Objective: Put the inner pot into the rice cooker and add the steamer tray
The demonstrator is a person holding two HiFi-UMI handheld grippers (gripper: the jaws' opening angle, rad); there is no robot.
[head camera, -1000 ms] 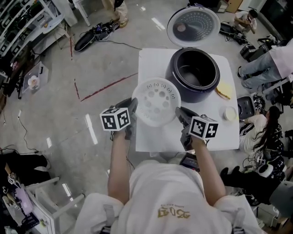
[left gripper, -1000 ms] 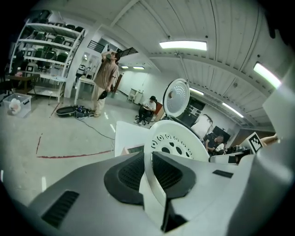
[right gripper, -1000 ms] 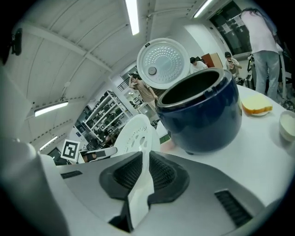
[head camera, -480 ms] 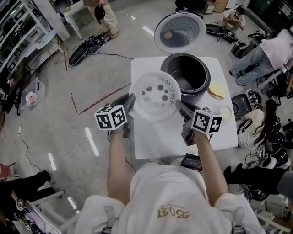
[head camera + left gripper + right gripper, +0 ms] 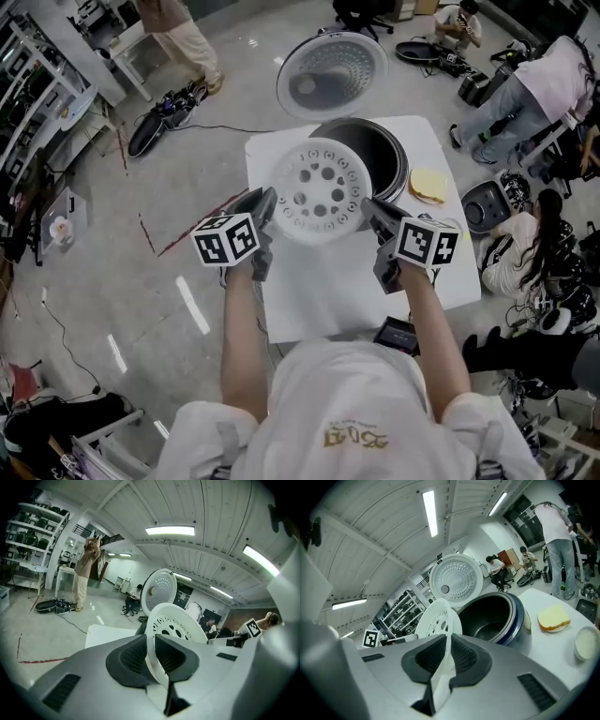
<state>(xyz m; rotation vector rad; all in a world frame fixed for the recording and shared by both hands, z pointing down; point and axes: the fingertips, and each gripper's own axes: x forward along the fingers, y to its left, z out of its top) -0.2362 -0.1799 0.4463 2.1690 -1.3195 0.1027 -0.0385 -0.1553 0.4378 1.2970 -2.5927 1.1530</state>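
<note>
Fingers (image 5: 133,656) of both grippers (image 5: 265,216) (image 5: 373,217) clamp the steamer tray (image 5: 319,192); right gripper view shows pot (image 5: 490,616) interior, left doesn't.

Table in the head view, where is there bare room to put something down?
The widest bare patch of the table is the near half, from the held steamer tray back to the near edge. Crowded: the far side holds the rice cooker, the right side a yellow sponge and small white cup.

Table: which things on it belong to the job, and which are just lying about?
Job: steamer tray, gripped by left gripper and right gripper; rice cooker, lid open.
Lying about: yellow sponge-like block; small white dish.
</note>
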